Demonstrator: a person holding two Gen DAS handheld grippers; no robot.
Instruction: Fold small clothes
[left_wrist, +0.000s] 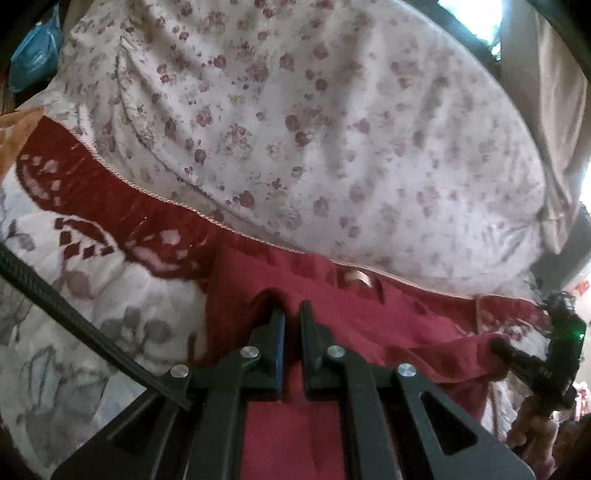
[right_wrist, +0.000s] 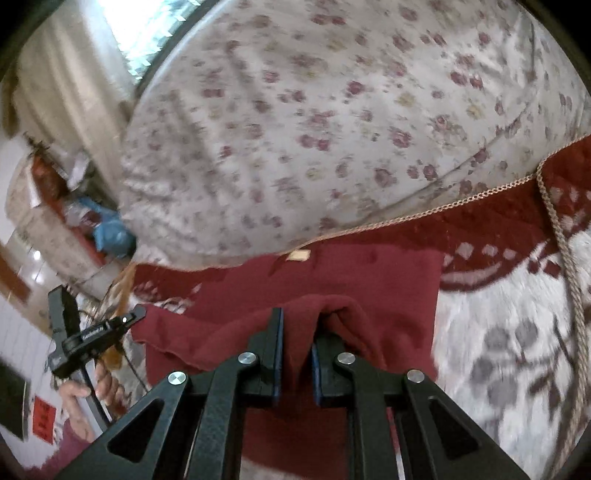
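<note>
Floral bedsheet (left_wrist: 332, 129) behind. Soft dark-red knit garment (right_wrist: 369, 280) on patterned blanket (left_wrist: 74, 280); left gripper (left_wrist: 291, 314) and right gripper (right_wrist: 297, 325) each pinch its near hem (light, limp; grip corners).

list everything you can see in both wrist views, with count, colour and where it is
garment: one, dark red, lying on the blanket, near edge lifted by both grippers
tag: one, pale tan, at the garment's far edge
blanket: one, white with grey flowers and a dark red border, under the garment
floral cover: one, white with pink roses, beyond the blanket
bag: one, blue, far left corner of the left wrist view
curtain: one, beige, beside a bright window
left gripper: one, black, fingers pinching the garment's near edge
right gripper: one, black, fingers pinching a fold of the garment
hand: one, holding the left gripper's handle
</note>
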